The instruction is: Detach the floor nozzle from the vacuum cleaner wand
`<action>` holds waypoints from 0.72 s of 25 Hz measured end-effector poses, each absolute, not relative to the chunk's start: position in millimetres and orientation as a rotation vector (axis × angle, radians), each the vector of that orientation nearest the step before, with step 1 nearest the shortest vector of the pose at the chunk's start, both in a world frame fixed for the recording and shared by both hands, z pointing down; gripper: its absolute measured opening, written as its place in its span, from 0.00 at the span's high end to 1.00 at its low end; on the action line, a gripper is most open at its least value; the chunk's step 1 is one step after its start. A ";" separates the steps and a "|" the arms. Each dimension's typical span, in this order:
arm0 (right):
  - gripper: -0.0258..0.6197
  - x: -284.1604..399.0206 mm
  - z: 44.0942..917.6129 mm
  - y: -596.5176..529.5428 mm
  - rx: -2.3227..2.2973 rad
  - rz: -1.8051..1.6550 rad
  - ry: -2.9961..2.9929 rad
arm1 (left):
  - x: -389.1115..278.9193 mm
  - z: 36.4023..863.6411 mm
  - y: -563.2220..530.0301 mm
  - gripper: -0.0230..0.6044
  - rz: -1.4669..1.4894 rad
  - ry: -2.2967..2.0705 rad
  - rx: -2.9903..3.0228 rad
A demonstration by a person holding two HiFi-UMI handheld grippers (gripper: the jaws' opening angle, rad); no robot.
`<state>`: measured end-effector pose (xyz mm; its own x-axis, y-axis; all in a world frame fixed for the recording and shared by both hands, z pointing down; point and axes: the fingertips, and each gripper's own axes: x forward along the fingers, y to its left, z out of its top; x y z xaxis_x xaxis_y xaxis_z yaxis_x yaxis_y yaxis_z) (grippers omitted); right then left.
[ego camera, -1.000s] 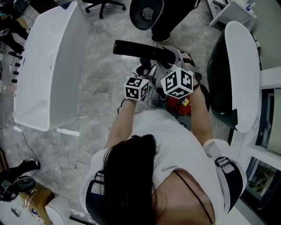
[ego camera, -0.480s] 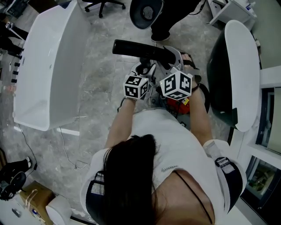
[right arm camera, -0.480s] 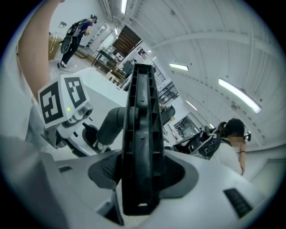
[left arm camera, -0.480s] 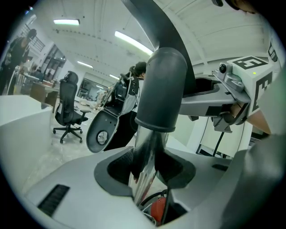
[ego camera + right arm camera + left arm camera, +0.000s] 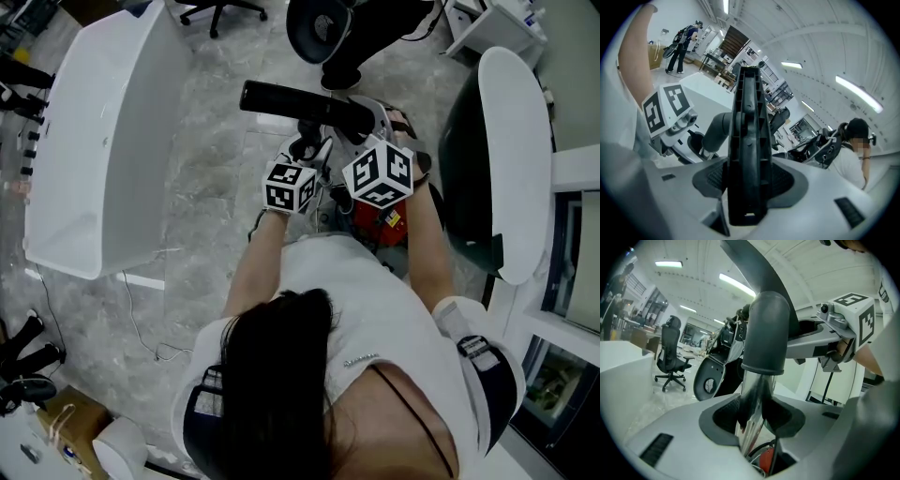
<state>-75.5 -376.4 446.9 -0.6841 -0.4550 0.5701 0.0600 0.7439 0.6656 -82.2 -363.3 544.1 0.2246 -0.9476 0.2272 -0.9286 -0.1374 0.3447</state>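
Left tool [image 5: 757,422] grips wand [image 5: 752,385]; right tool [image 5: 747,183], just beside, grips nozzle [image 5: 747,117].

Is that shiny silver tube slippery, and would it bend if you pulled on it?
Probably slippery: the wand tube looks like polished, mirror-like metal, so the left gripper clamped on it might slide if pulled hard. It likely won't bend, since it runs perfectly straight under the grip.

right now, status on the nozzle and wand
Left gripper shut on wand. Right gripper shut on floor nozzle. Not yet detached. Another person stands just beyond it.
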 end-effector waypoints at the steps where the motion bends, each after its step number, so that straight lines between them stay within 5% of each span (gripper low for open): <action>1: 0.60 -76.7 446.8 -376.9 0.293 -0.863 -2.177 | -83.0 543.9 -363.5 0.72 -0.066 -1.731 2.093; 18: 0.60 -73.9 443.1 -370.8 0.377 -0.929 -2.170 | -85.8 543.9 -361.4 0.72 -0.107 -1.741 2.066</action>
<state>-73.9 -370.8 443.1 -0.6877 -0.5130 0.5137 0.0176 0.6956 0.7182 -85.8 -361.4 543.9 0.2070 -0.9544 0.2153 -0.9210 -0.1158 0.3720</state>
